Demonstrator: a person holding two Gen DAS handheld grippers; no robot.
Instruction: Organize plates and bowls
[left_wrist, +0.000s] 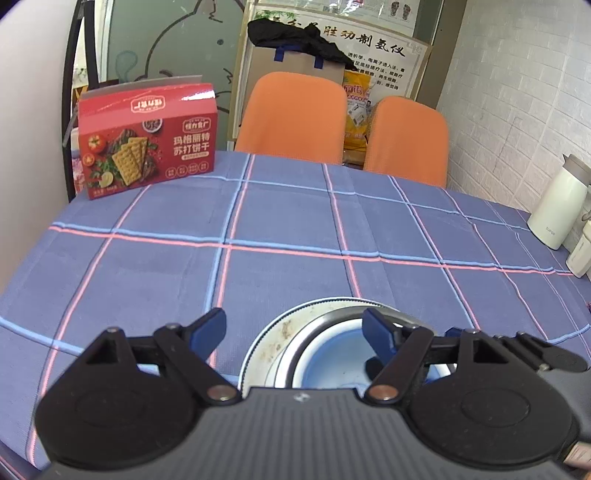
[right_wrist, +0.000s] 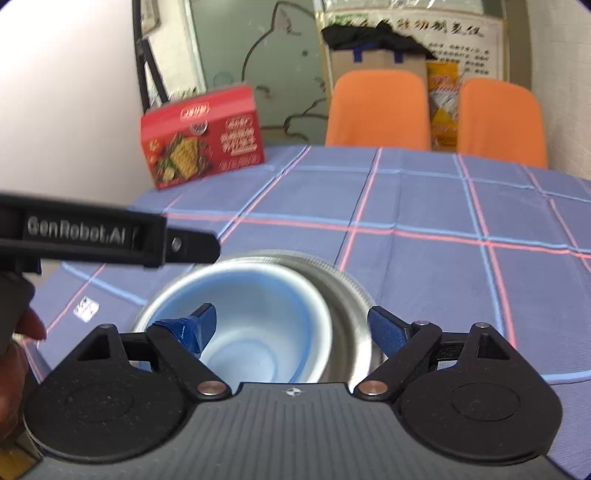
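Your left gripper (left_wrist: 295, 334) hangs low over the counter (left_wrist: 295, 229) with its blue-padded fingers (left_wrist: 208, 332) spread wide and holding nothing; 1 pad sits over the plaid cloth, the other over the stacked dishes. Those dishes sit at the near edge of the counter, right under both tools — a round, food-stained white plate (left_wrist: 267, 343) at the bottom, a shiny steel bowl (left_wrist: 332, 321) on it, and a smaller bowl with a pale blue inside (left_wrist: 332, 360) nested in that. Your right gripper (right_wrist: 293, 325) is released too, its fingers (right_wrist: 386, 328) parted around the blue-lined bowl (right_wrist: 255, 314): 1 pad is inside the bowl, the other outside above the steel rim, and you cannot tell whether either pad touches it. The black body of the left tool (right_wrist: 103, 232) crosses the upper left of the right wrist view. Well apart at the far left corner stands a red cracker box (left_wrist: 147, 136), 2 orange chair backs (left_wrist: 291, 114) rise behind the far edge, and a white thermos jug (left_wrist: 557, 206) stands by the right wall.
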